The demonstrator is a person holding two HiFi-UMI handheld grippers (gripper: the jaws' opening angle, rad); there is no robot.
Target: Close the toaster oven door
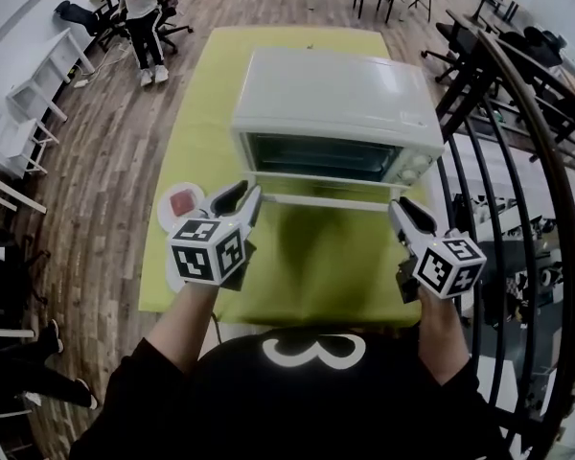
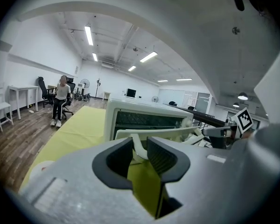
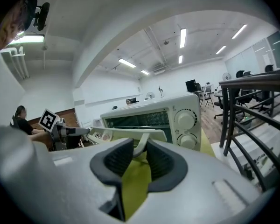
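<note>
The toaster oven [image 1: 335, 89] door [image 1: 326, 182] is lying open, folded down over the green surface [image 1: 297, 266]; the left gripper [image 1: 250, 193] and right gripper [image 1: 400, 211] are hovering at its front handle [image 1: 331, 202], jaws parted, possibly straddling it, seemingly placed for lifting it shut.

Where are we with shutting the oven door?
Done: both tools have reached the door's front edge. In hand: the left tool and the right tool each sit with jaws apart around one end of the handle, not clearly clamped. Left: the door of the toaster oven lies open, about level, above the yellow cloth; lifting it shut has not begun.
</note>
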